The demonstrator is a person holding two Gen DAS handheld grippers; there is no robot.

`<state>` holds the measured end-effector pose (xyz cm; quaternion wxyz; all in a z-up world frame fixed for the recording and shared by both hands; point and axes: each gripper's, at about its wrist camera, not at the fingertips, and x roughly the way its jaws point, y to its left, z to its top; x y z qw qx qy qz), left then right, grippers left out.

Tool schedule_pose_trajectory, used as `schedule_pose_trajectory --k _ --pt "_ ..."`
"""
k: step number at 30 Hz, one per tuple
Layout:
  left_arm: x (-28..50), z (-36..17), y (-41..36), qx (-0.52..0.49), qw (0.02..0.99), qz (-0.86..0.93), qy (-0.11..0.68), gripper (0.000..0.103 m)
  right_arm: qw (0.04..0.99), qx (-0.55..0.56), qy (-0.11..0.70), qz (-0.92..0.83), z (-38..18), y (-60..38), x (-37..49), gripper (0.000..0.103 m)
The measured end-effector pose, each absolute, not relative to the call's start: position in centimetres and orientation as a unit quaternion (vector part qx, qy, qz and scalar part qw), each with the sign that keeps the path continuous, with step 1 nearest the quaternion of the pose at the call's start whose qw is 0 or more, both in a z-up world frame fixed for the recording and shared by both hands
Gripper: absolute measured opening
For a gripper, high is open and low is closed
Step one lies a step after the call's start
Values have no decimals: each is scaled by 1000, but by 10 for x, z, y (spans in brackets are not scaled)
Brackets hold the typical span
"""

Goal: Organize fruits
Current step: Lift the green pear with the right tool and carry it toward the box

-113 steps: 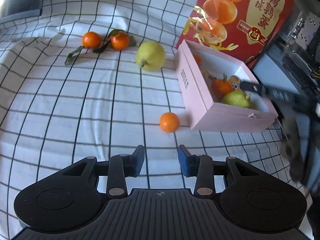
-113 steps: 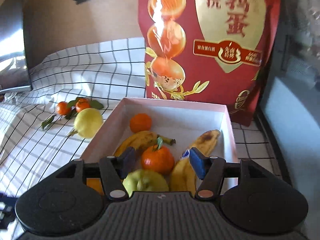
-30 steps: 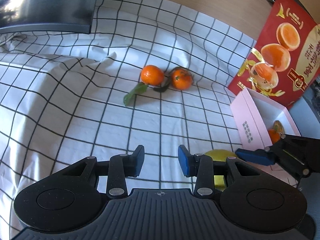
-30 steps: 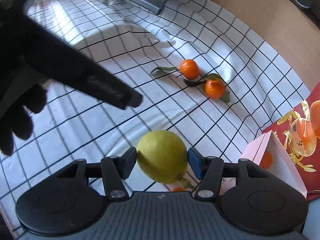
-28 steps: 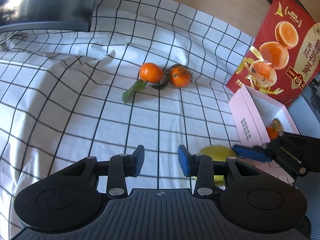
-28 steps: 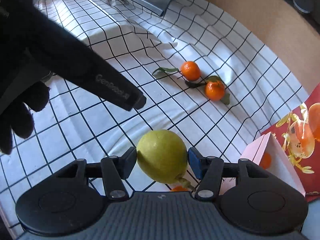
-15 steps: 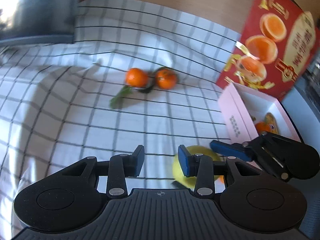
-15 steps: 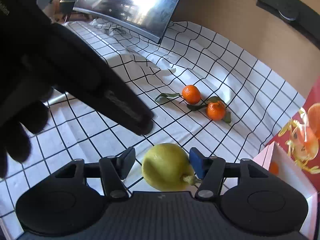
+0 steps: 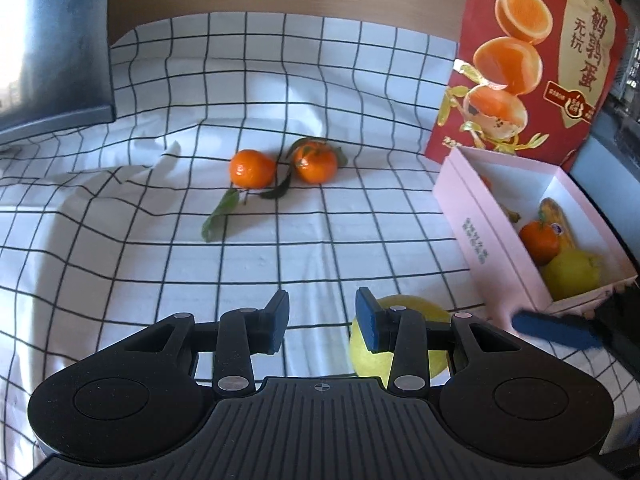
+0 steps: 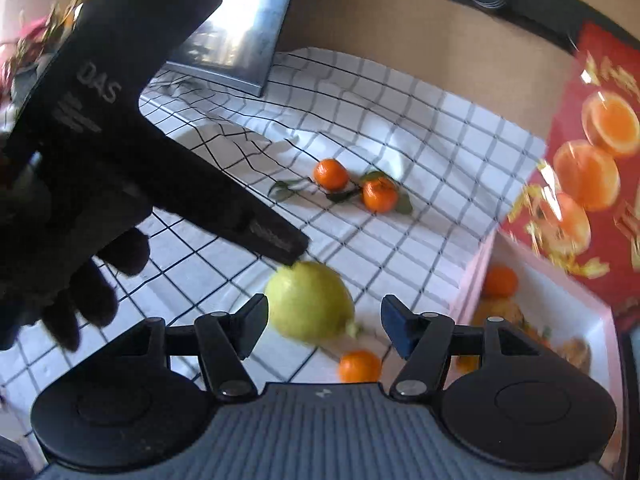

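With its jaws just widened and no longer gripping, the right gripper point(image 10: 324, 326) frames a loose yellow-green pear point(image 10: 309, 301) beside the pink box point(image 10: 576, 312), where it could roll away; the left gripper point(image 9: 322, 320) hangs open, empty.

Two black handheld grippers. The left gripper point(image 9: 322, 322) has a ribbed dark grey top plate with a small crosshair mark, two round black housings at its sides, black angular linkage arms with silver screw heads, and blue pads point(image 9: 366, 320) on its fingertips. The right gripper point(image 10: 324, 326) is built the same, with a small white mark on its ribbed plate. In the right wrist view, the left gripper's black body bears grey "DAS" lettering, held by a hand in a black glove point(image 10: 60, 280).
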<state>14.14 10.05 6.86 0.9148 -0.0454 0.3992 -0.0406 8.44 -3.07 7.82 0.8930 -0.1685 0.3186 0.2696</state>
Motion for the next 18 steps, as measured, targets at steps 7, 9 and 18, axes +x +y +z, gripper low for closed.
schedule_pose_trajectory --k 7,9,18 --pt "139 55 106 -54 903 -52 424 40 886 -128 356 267 63 -27 93 66" --pt "136 53 109 -66 902 -55 424 40 887 -119 358 267 59 -22 101 66" --pt "130 76 149 -114 915 -27 386 39 892 -161 317 281 65 6 105 65"
